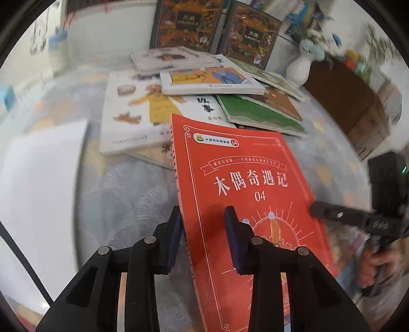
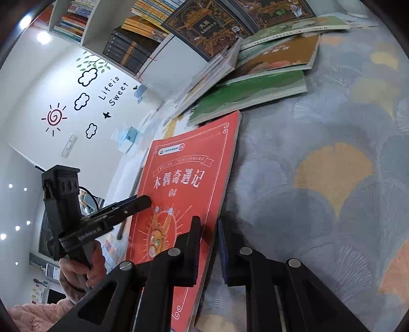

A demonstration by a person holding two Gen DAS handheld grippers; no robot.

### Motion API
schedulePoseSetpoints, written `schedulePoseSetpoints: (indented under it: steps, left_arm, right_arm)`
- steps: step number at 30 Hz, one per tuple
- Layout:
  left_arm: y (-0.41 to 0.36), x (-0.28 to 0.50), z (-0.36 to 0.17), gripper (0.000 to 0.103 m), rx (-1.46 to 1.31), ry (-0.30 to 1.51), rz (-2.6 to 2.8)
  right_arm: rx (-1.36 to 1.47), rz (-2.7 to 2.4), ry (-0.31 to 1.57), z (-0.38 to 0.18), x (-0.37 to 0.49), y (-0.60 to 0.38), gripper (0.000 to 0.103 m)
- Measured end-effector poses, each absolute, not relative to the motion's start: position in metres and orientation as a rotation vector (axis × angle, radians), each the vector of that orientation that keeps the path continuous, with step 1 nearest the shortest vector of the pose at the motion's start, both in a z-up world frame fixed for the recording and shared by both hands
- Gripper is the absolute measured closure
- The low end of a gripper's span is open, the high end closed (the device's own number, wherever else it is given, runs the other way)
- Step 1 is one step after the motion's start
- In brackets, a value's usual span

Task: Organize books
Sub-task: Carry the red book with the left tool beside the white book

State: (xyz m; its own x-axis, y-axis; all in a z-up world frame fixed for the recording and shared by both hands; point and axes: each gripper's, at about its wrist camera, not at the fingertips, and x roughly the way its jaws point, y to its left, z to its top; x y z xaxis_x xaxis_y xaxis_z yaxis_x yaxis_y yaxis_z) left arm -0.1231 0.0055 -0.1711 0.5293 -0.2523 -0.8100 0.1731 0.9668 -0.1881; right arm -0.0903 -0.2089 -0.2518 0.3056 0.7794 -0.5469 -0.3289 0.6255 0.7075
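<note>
A thin red book (image 1: pixel 242 166) with white Chinese lettering is lifted at a tilt over the patterned rug (image 2: pixel 332 178). My left gripper (image 1: pixel 204 227) is shut on its spine side, one blue pad under the spine and the other on the cover. My right gripper (image 2: pixel 209 235) is shut on the opposite long edge of the red book (image 2: pixel 191 158). Each gripper shows in the other's view: the right gripper (image 1: pixel 315 210) at the book's right edge, the left gripper (image 2: pixel 145 200) at its left edge. A hand (image 2: pixel 79 268) in a pink sleeve holds the left one.
Beyond the red book lies a loose pile of picture books (image 1: pixel 204 81), with a green book (image 1: pixel 258 112) nearest. Two dark ornate books (image 1: pixel 186 23) lean against a bookshelf (image 2: pixel 127 38). A white vase (image 1: pixel 299 69) and a brown box (image 1: pixel 350 102) stand at right, a white sheet (image 1: pixel 43 173) at left.
</note>
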Motion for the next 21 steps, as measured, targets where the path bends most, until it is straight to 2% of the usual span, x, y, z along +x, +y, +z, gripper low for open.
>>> schedulePoseSetpoints:
  steps: [21]
  left_arm:
    - [0.018, -0.125, -0.132, 0.073, -0.031, 0.985, -0.24]
  right_arm:
    - [0.49, 0.836, 0.908, -0.186, -0.1, -0.192, 0.09]
